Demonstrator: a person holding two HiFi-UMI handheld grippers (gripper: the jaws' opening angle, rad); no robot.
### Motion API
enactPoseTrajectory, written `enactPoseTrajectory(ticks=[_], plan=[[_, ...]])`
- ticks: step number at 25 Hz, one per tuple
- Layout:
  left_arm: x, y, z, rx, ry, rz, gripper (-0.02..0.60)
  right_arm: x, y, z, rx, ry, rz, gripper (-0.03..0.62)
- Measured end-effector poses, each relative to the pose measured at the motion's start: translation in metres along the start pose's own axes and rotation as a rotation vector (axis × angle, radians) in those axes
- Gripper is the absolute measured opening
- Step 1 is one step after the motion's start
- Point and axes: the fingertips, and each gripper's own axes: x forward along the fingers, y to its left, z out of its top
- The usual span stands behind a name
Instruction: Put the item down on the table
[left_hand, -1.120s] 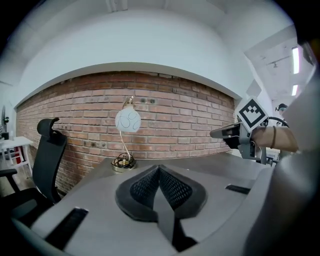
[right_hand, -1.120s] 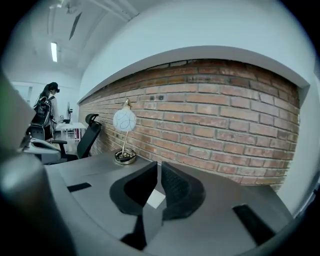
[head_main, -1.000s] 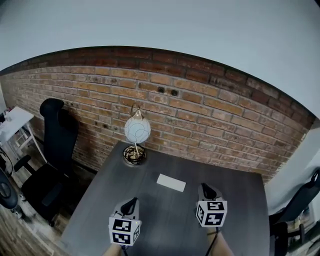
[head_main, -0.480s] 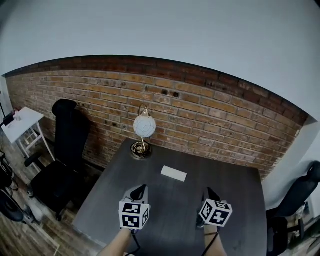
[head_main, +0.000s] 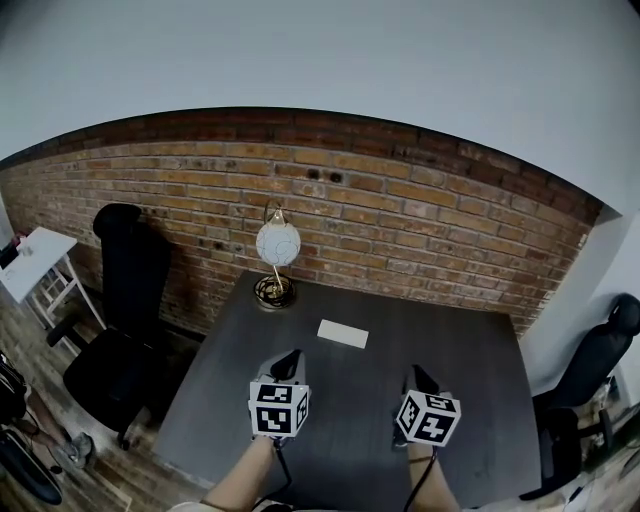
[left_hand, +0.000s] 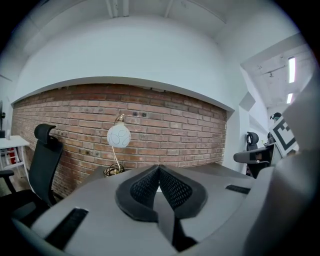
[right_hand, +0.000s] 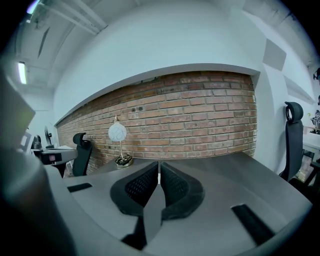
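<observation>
Left gripper: in the left gripper view its fingers are pressed together at the tips, with nothing pinched between them. They are carried clear above the dark grey tabletop and point towards the brick wall.

Right gripper: its fingers are likewise closed tip to tip and empty. They are raised off the tabletop beside the left pair, the two well apart, and point the same way.

Item: a flat white rectangular piece lies on the tabletop, touched by neither gripper. It is ahead of both pairs of fingers, between their two lines, nearer the left fingertips than the right. In each gripper view a thin white sliver shows through the slit below the closed tips; whether that is the item cannot be told.

Further findings: a lamp with a white globe shade and a brass coiled base stands upright at the tabletop's far corner, beyond the left fingers and out to their left, close to the wall. A black office chair stands off the tabletop, left of the left fingers. A second black chair stands right of the right fingers. A small white side table sits at the far left.
</observation>
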Motion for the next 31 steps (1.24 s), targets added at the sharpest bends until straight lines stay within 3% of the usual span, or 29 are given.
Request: enactPoseTrajectory(ticks=[31], plan=[[0.016,-0.011,-0.003,-0.007,0.020,-0.058,0.018,0.005,0.015,-0.014,0.009,0.042,0.011,0.032]])
